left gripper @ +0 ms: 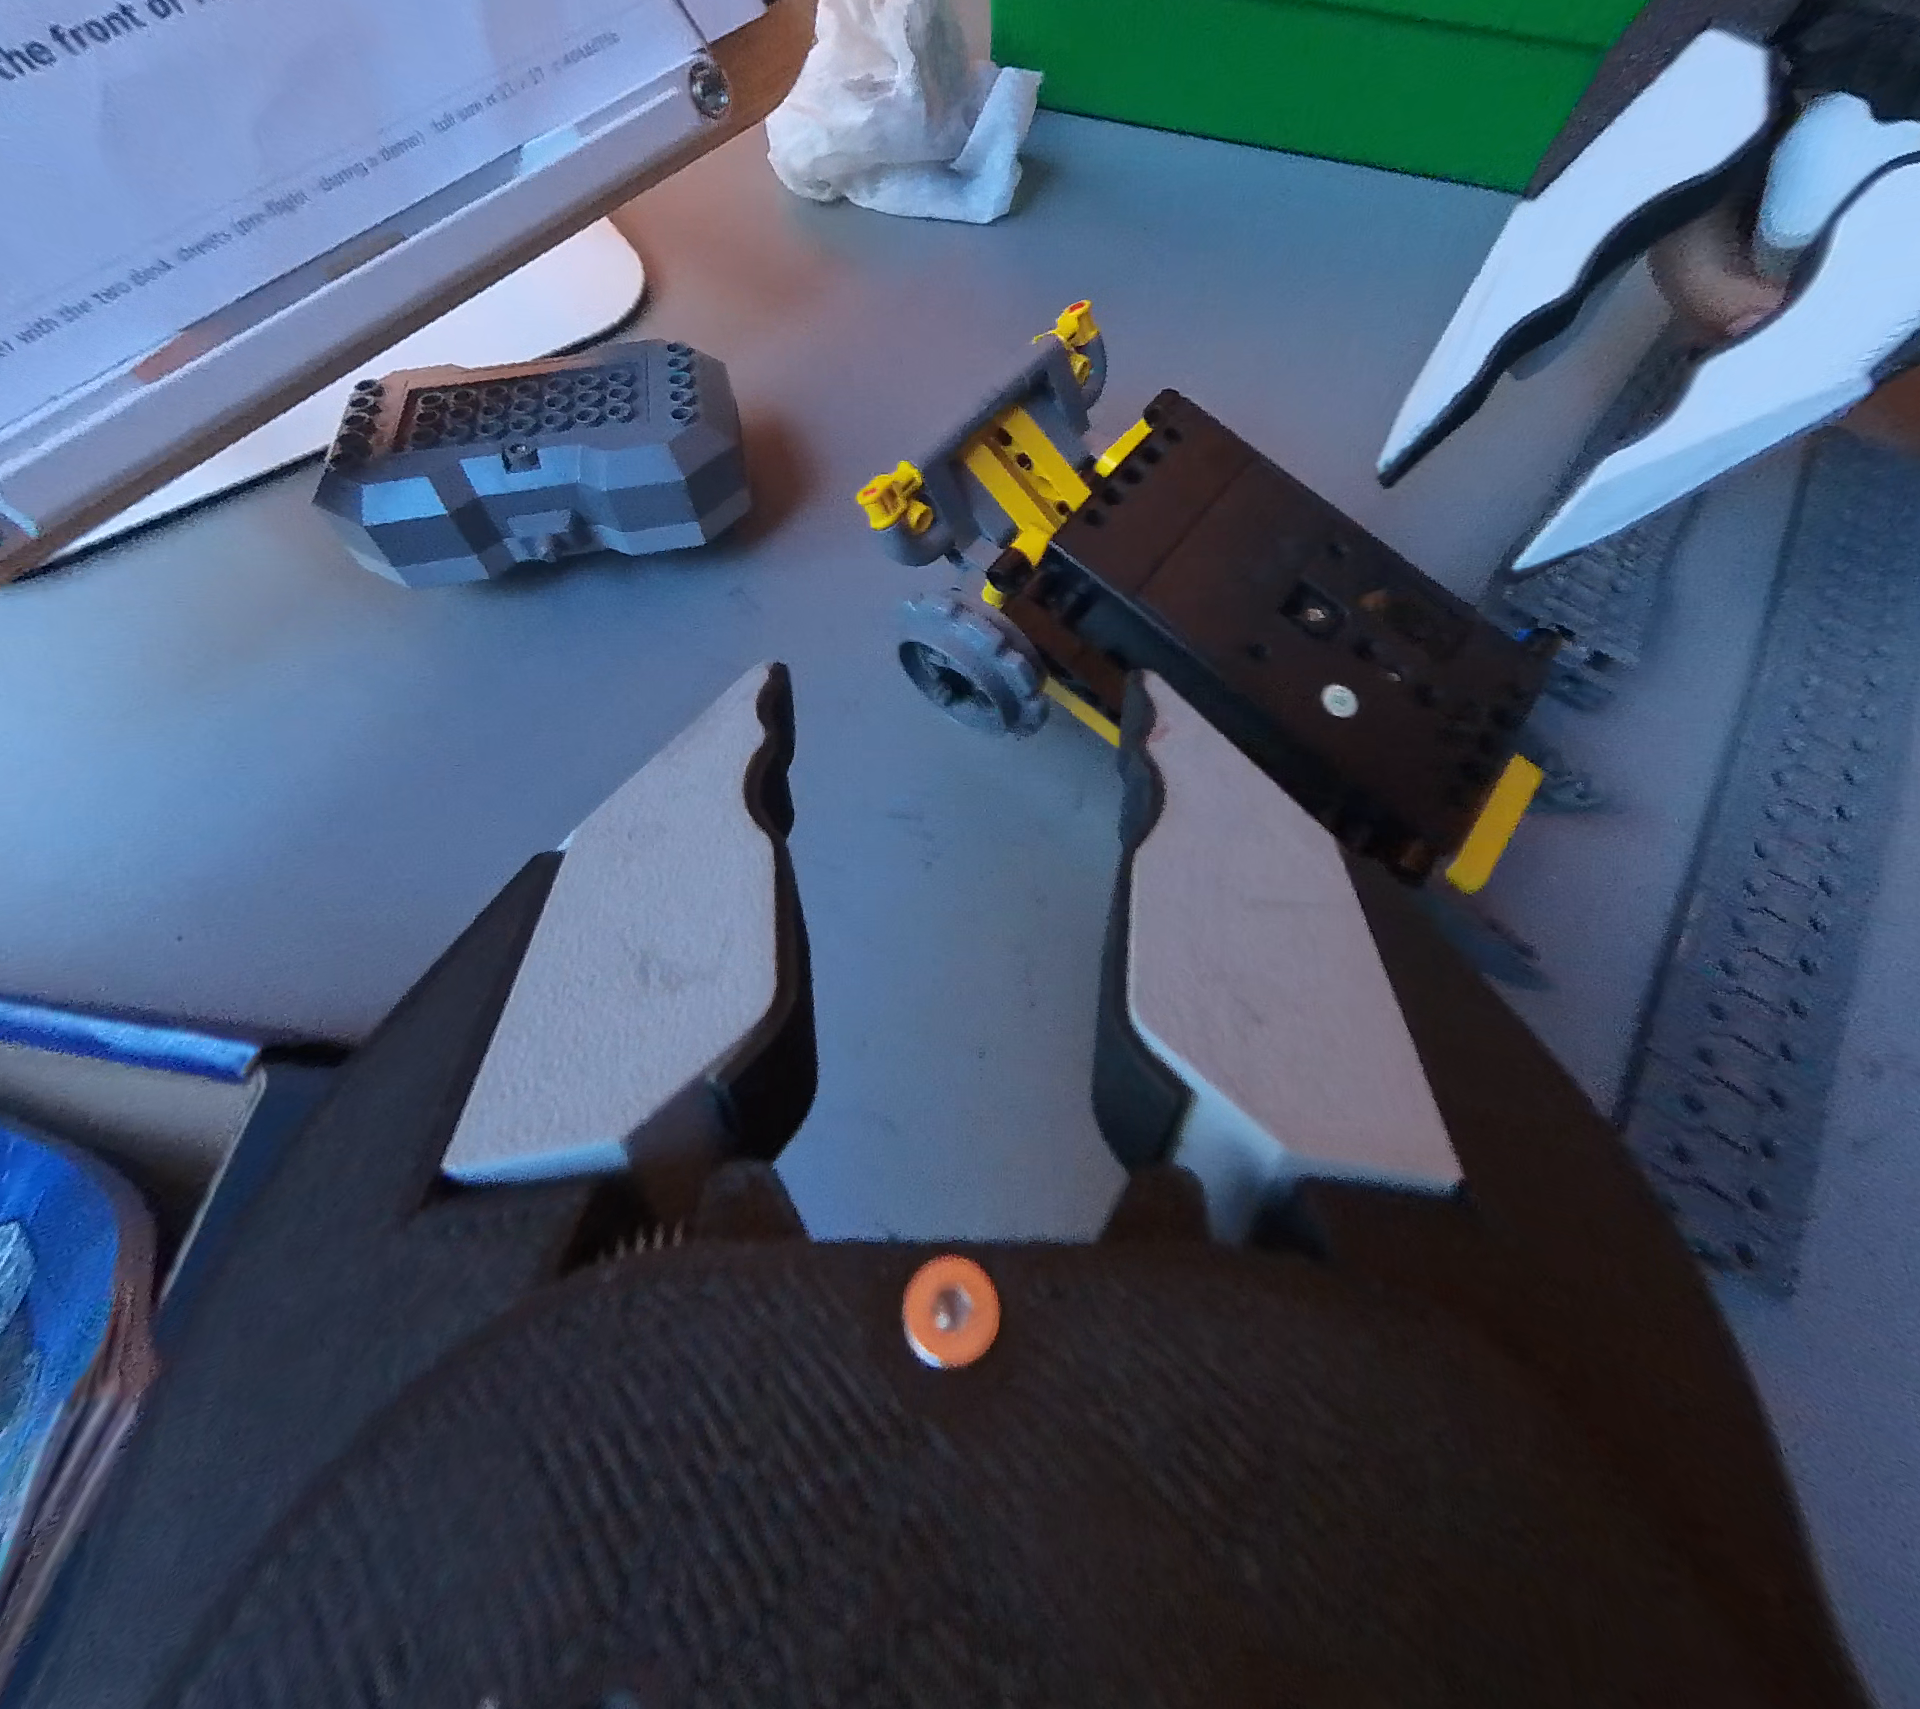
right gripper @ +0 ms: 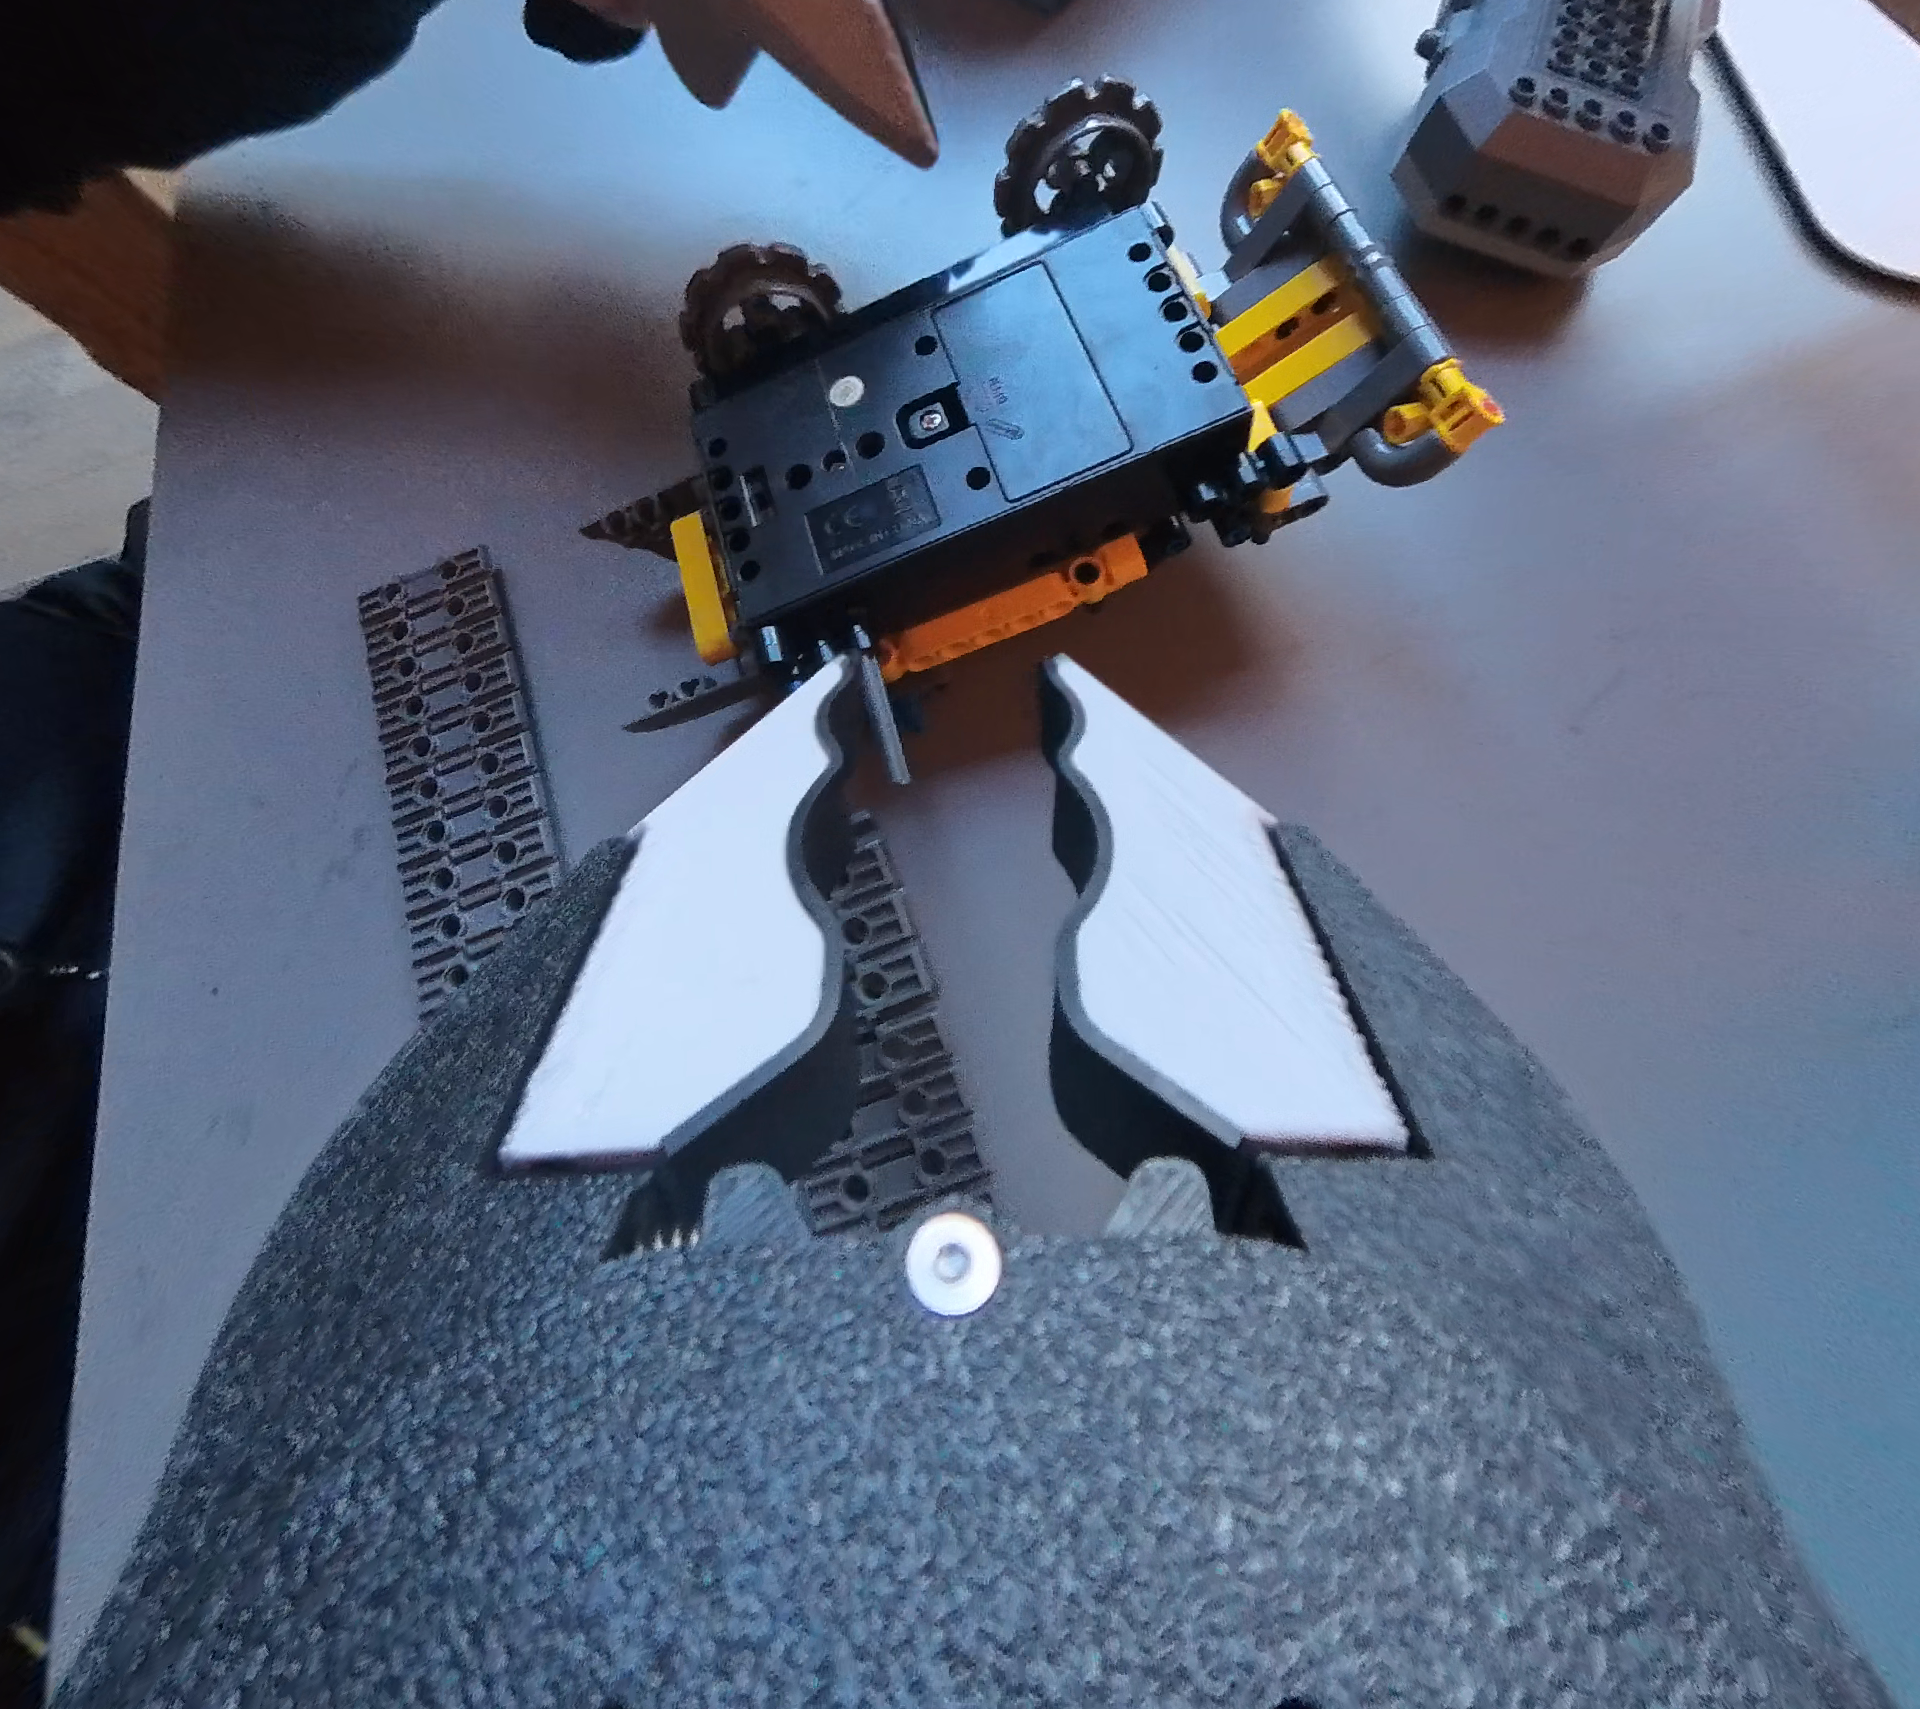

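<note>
My left gripper (left gripper: 956,688) gapes wide beside toy chassis (left gripper: 1257,620) | right gripper (right gripper: 945,672) gapes wide, flanking its axle (right gripper: 881,719) | risk: bumping chassis sideways.

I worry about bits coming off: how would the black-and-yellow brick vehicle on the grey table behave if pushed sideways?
The brick vehicle would probably slide rather than roll, since it seems to lie with its gear wheels off to the side. Its thin axle and yellow front frame stick out, so they may snag or pop loose.

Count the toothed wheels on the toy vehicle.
2 show: one wheel near the yellow front, the other wheel toward the rear, both along one side of the vehicle. The opposite side shows a bare axle.
</note>
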`<state>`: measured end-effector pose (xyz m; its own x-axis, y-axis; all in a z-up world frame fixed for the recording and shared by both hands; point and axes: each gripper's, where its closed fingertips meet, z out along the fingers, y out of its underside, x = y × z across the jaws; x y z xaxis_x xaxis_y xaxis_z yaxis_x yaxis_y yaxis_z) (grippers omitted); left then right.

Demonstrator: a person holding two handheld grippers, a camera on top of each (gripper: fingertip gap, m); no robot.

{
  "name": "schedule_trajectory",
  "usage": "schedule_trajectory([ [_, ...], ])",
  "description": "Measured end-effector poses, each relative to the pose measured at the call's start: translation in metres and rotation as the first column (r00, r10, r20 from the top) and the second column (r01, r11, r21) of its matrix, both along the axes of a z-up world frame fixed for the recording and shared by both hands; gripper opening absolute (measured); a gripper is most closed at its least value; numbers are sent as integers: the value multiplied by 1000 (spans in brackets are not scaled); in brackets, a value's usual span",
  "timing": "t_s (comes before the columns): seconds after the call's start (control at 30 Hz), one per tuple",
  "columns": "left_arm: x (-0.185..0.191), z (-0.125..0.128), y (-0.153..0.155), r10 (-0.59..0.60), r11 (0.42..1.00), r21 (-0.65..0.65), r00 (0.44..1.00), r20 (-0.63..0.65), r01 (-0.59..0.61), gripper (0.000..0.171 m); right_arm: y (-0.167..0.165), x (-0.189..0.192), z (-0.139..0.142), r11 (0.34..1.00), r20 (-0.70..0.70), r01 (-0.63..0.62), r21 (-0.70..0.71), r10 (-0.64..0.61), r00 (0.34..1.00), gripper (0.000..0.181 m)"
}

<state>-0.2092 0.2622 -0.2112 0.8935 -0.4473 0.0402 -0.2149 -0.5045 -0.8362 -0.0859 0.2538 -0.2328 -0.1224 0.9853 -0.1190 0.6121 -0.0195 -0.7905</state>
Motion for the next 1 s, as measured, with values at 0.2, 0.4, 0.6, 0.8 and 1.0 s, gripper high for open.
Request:
schedule_trajectory([
  [0.2, 13, -16, 6, -157, 986, -37, 985, 73, 160, 59, 3, -3, -1, 999, -14, 21, -47, -22, 1000, 32],
  [0.4, 20, -18, 10, -292, 956, 16, 953, 85, 292, 56, -2, -6, -8, 997, -5, 4, -83, -4, 1000, 33],
  [0.6, 18, -18, 10, -305, 952, 55, 947, 100, 301, 46, -13, -9, -7, 994, -18, -51, -98, 49, 999, 40],
  [0.8, -7, -18, -14, -109, 993, -36, 993, 45, 111, 37, 46, -10, -3, 961, -41, 247, 121, -244, 969, 50],
  [1.0, 4, -15, -82, -212, 975, -80, 974, -85, 205, 23, 15, -18, 13, 994, -127, 108, -11, -108, 986, 28],
])
